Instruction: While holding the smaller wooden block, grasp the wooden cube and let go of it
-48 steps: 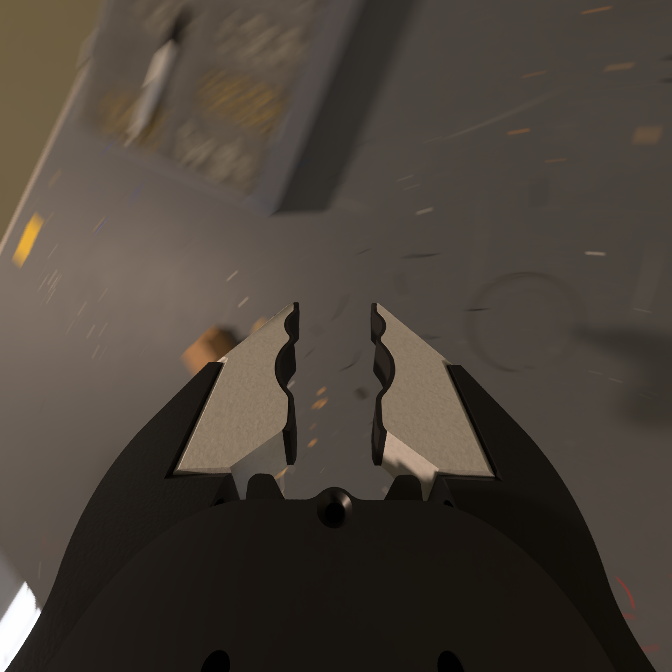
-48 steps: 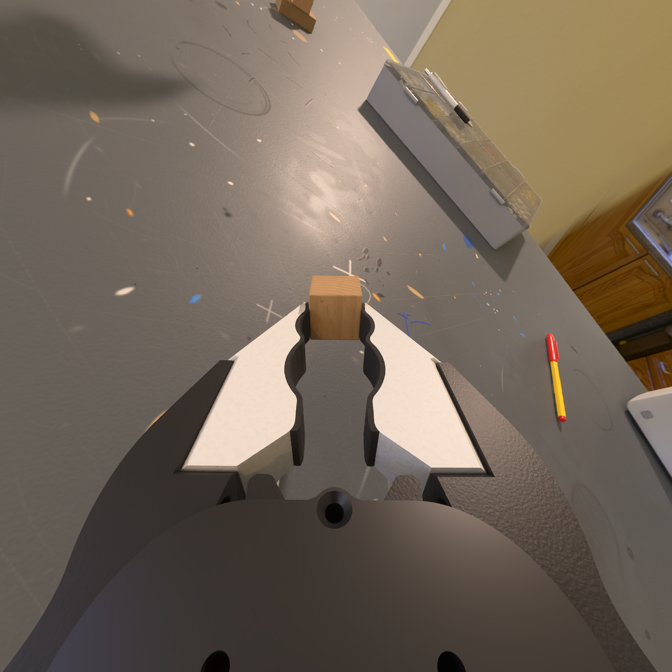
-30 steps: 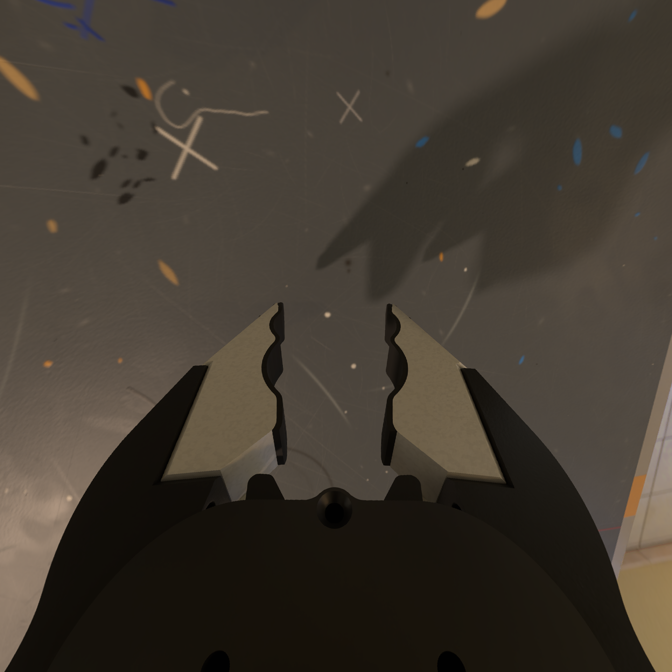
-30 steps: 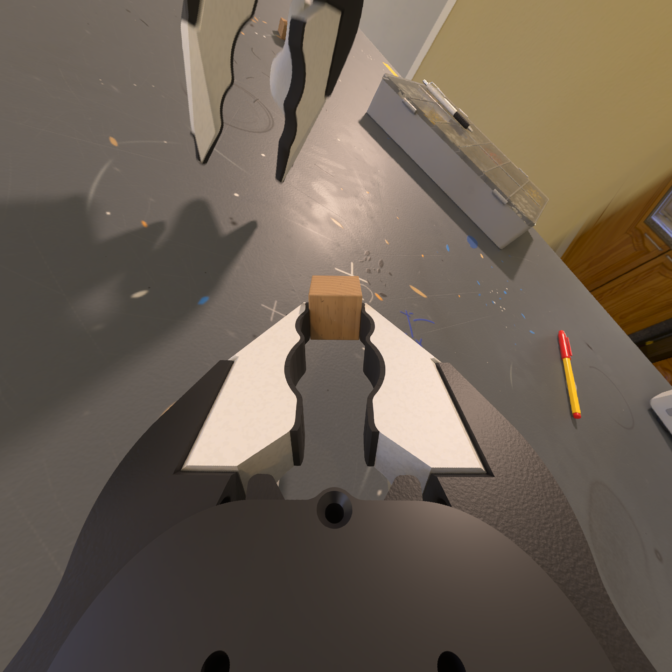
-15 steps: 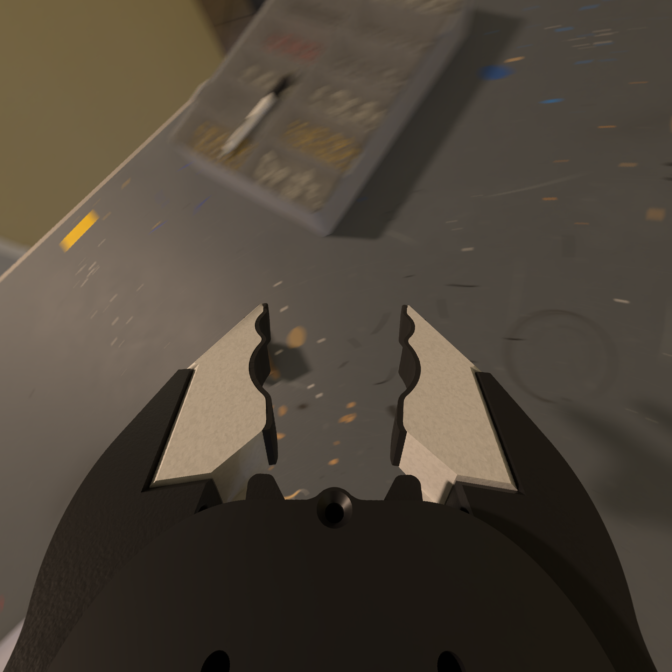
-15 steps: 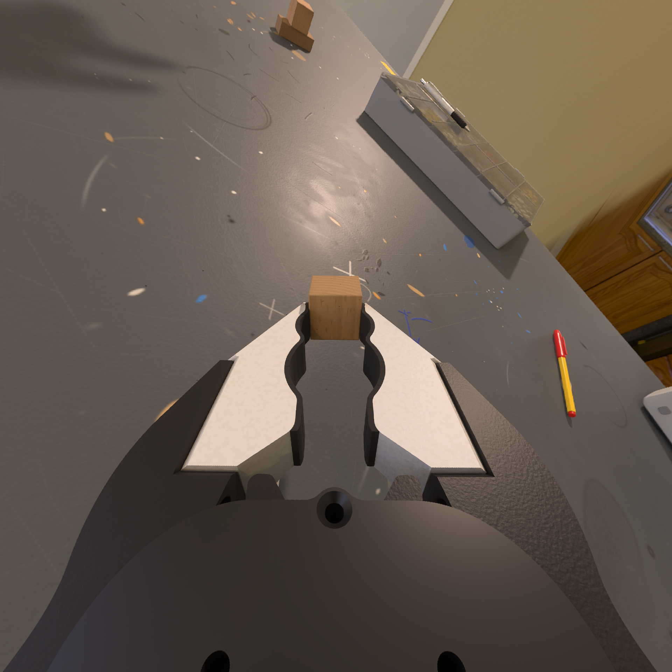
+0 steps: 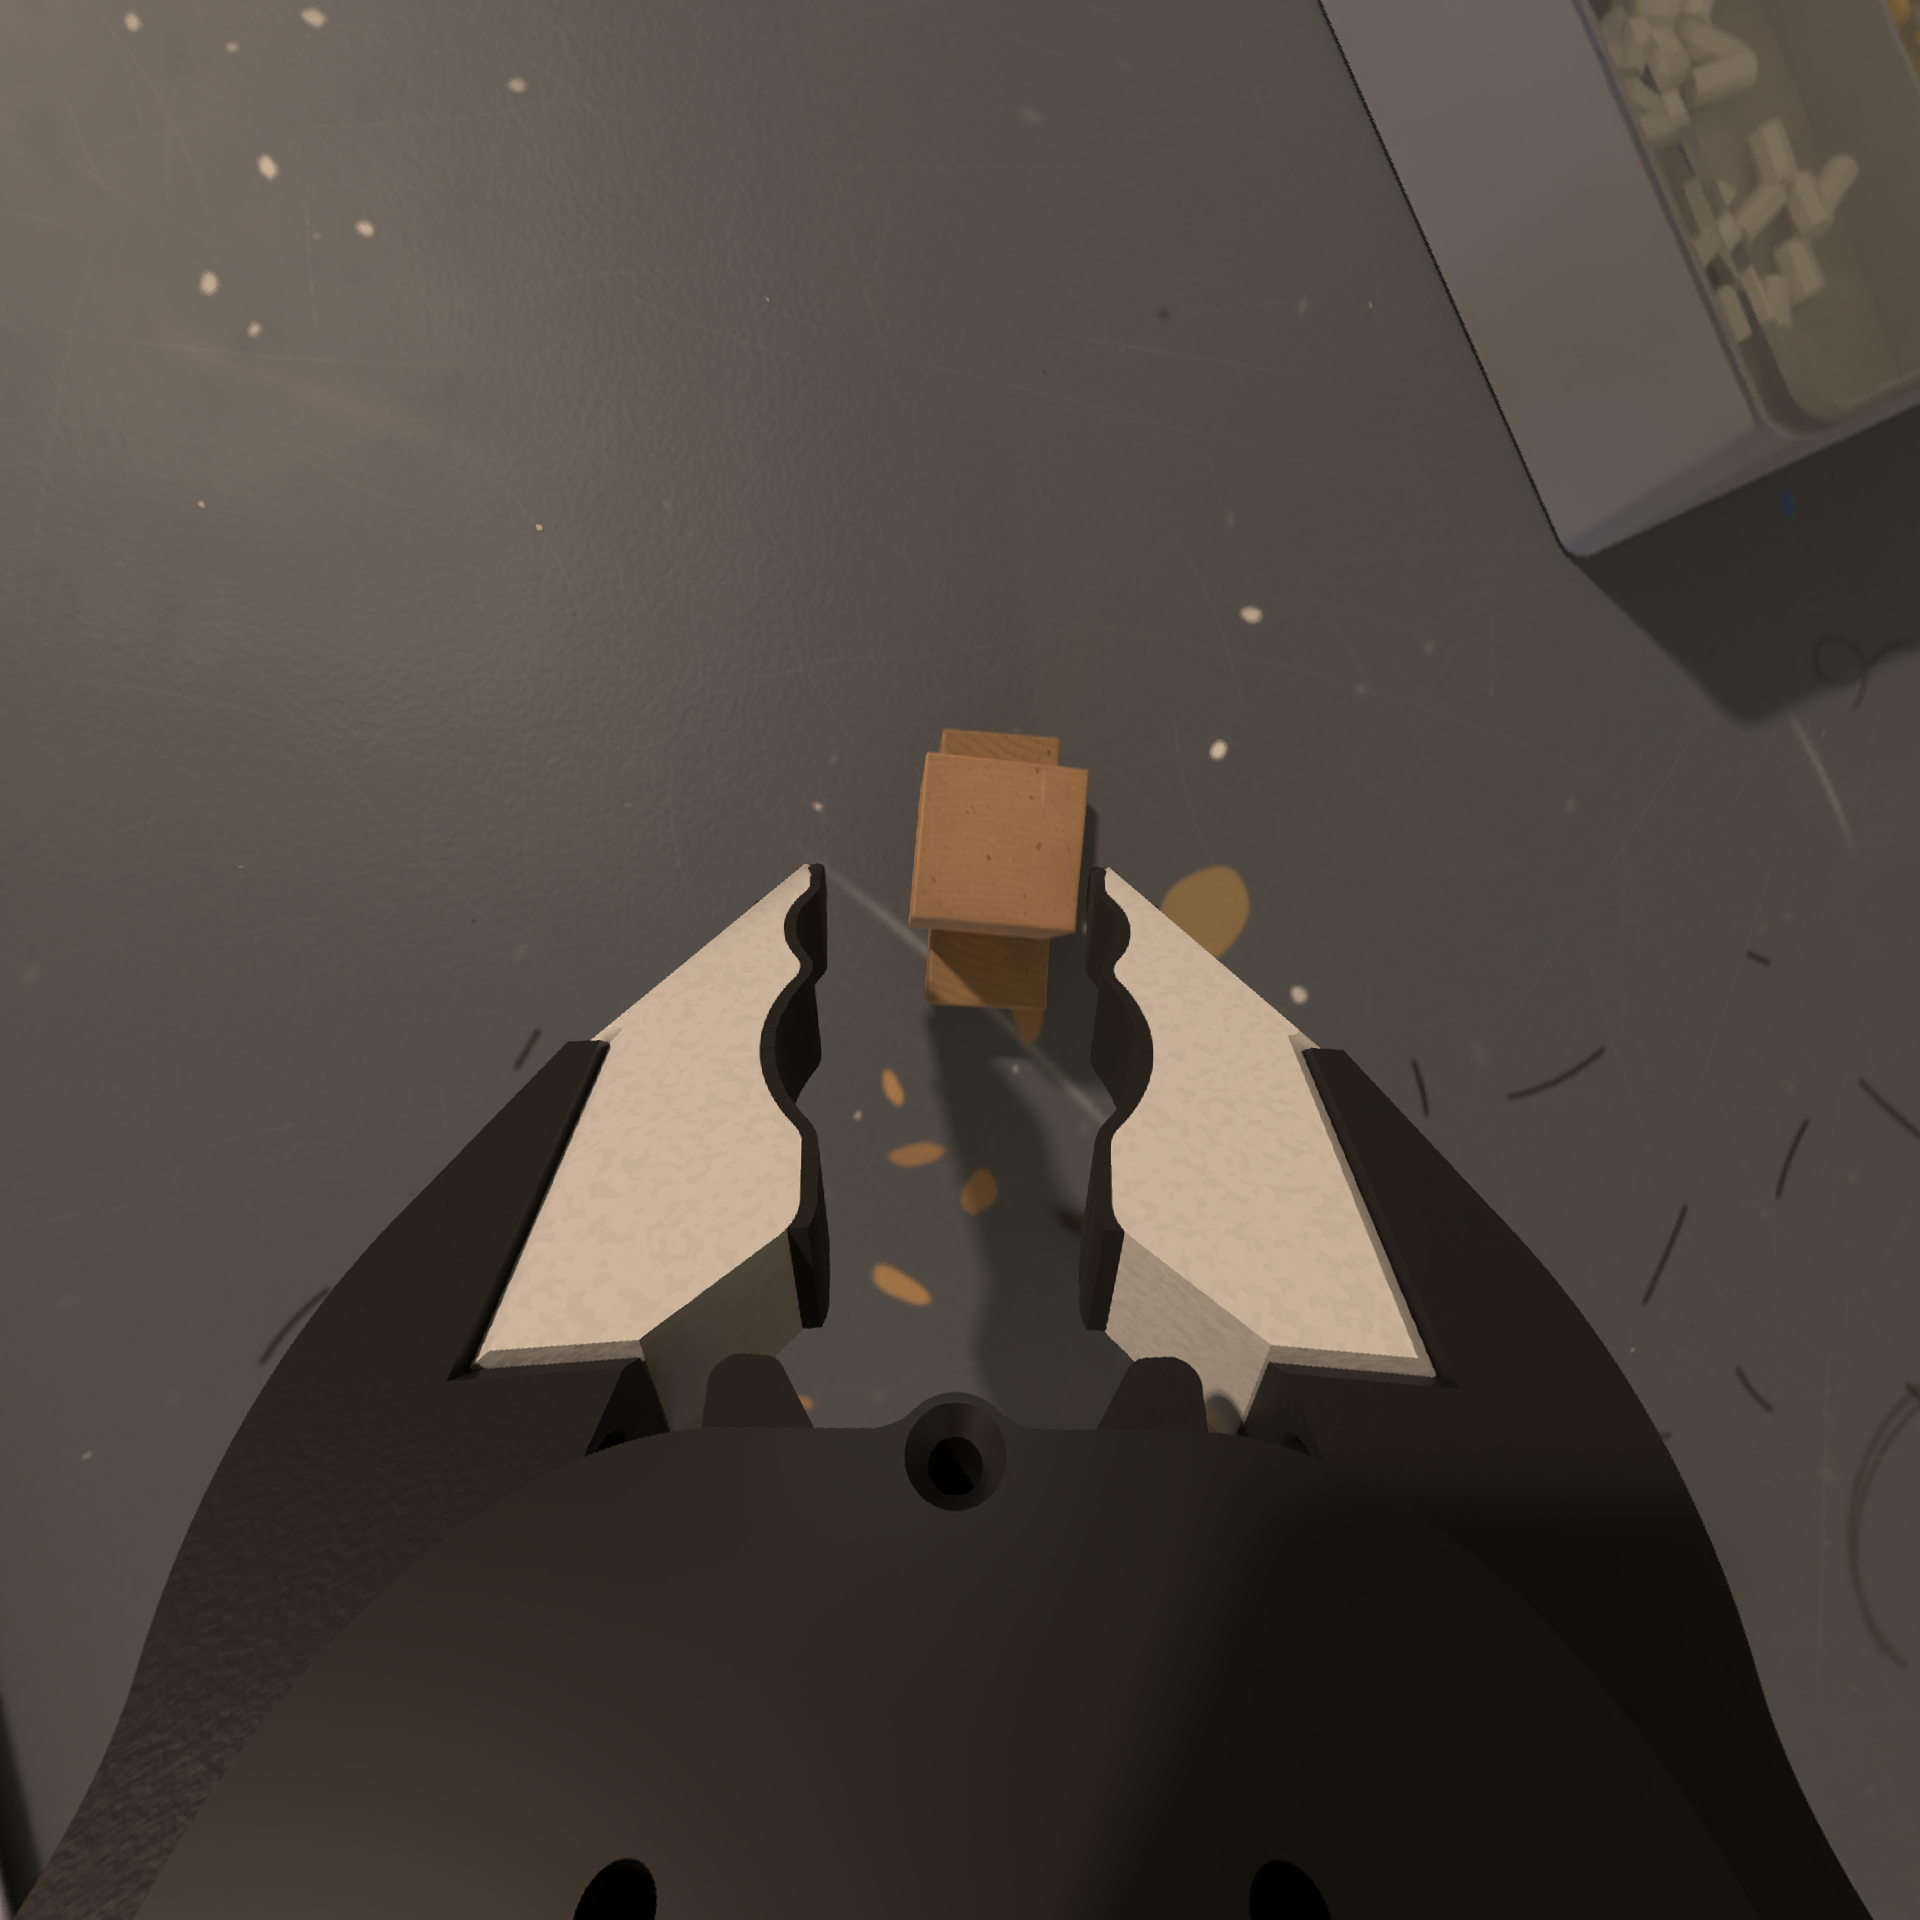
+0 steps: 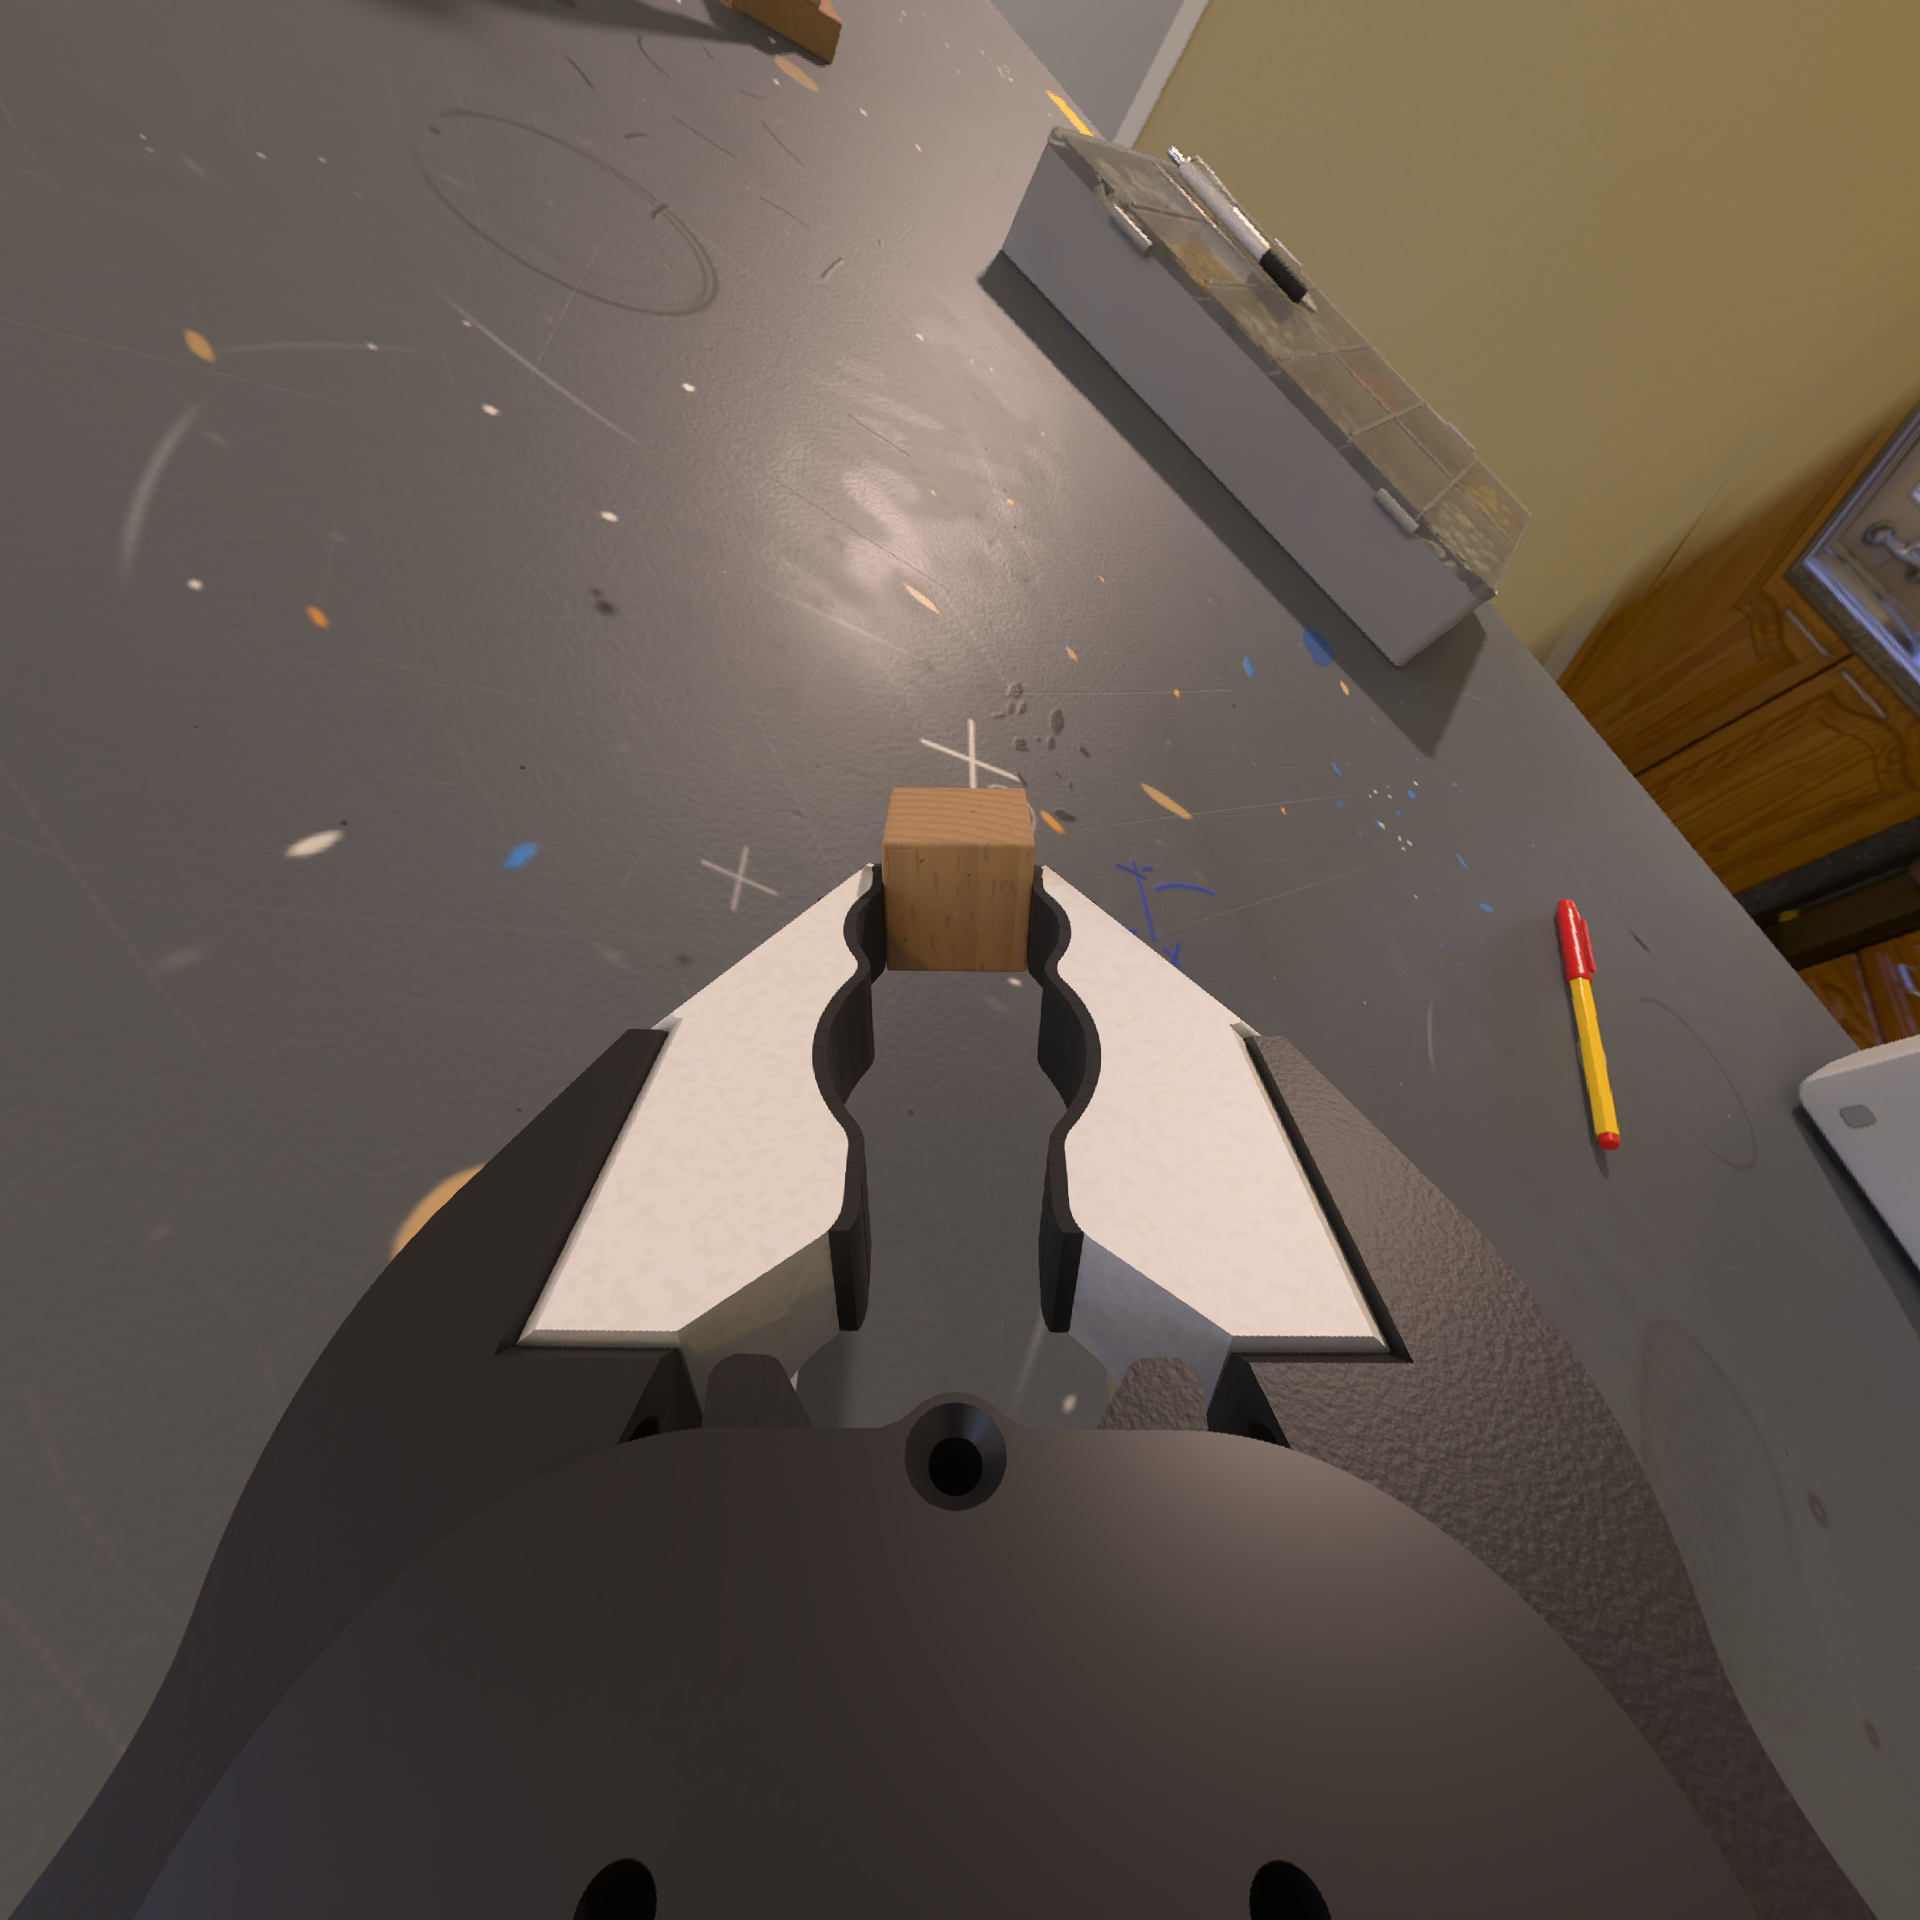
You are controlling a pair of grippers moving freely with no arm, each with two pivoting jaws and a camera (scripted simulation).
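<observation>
cube now sits centre frame atop a wooden slab, just ahead of the released left gripper, earlier aimed elsewhere; right gripper stays clenched on the small block.

The wooden cube sits on a flat block, beyond the left hand-held gripper.
</observation>
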